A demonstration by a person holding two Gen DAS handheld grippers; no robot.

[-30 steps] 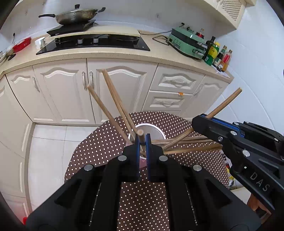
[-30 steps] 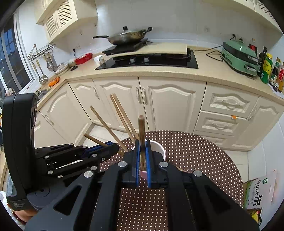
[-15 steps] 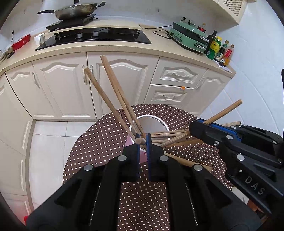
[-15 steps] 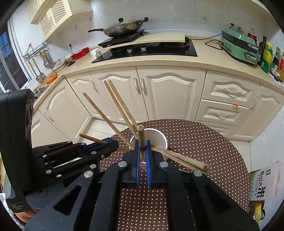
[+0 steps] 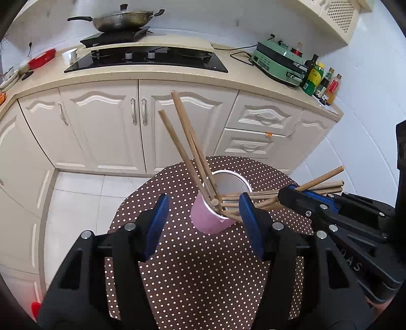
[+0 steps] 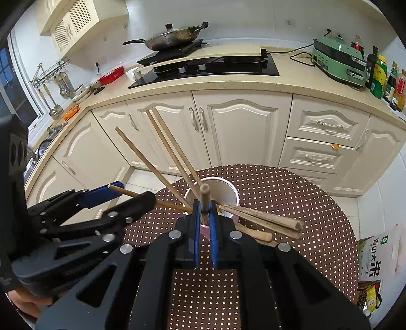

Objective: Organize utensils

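A pink cup (image 5: 212,219) with a white inside stands on the round brown polka-dot table (image 5: 203,266). Several wooden chopsticks (image 5: 189,149) lean out of the cup. My left gripper (image 5: 204,223) is open, its blue pads on either side of the cup, and holds nothing. My right gripper (image 6: 205,226) is shut on one chopstick (image 6: 204,195) that stands upright over the cup (image 6: 212,196). The right gripper also shows in the left wrist view (image 5: 299,196), with chopsticks (image 5: 319,181) sticking out past it.
White kitchen cabinets (image 5: 142,132) and a counter with a black hob (image 5: 152,57), a wok (image 5: 119,21), a green appliance (image 5: 281,62) and bottles (image 5: 319,78) stand behind the table. A food bag (image 6: 375,256) lies on the floor at the right.
My left gripper has opened and let go of its chopstick, which now rests in the cup. My right gripper has lowered its chopstick further into the cup.
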